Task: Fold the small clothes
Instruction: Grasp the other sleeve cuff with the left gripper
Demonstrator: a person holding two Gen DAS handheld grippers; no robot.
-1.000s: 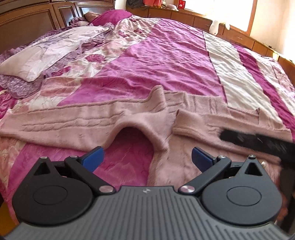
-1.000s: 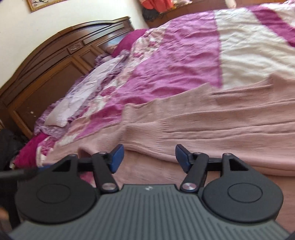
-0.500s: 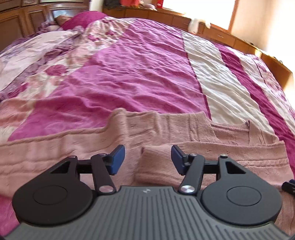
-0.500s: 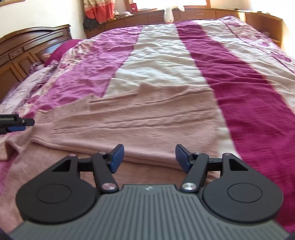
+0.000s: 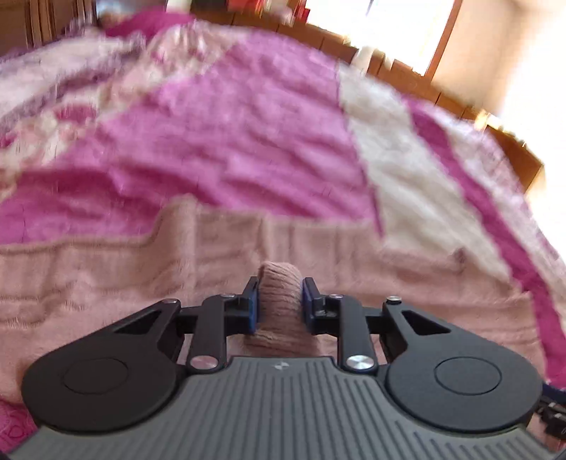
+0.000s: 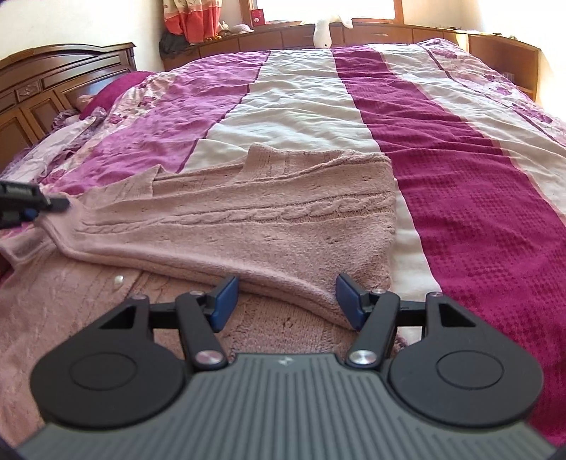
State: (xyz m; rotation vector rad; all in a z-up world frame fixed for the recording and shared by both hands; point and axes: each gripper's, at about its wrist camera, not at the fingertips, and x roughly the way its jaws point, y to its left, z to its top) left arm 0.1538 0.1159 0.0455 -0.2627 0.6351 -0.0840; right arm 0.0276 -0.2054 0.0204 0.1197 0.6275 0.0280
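Here the sweater (image 6: 247, 219) lies half-folded on the bed (image 6: 460, 148); the left gripper (image 5: 280, 300) pinches a bunched fold at its near edge. The right gripper (image 6: 286, 300), spread, hovers over the sweater's folded corner and should pinch next.

1. Sweater (image 6: 247, 226): dusty pink, with a cable-knit pattern.
2. Bedspread (image 6: 460, 170): wide stripes of magenta, white and dark crimson; floral patches at the far left and right.
3. Headboard (image 6: 53, 85), far left: dark brown wood with carved panels.
4. Pads (image 6: 224, 300) of both grippers: blue, on black arms; body grey and ribbed.
5. Soft toy (image 6: 323, 30), far: white.
6. Curtain (image 6: 191, 17), far: orange-red, patterned.
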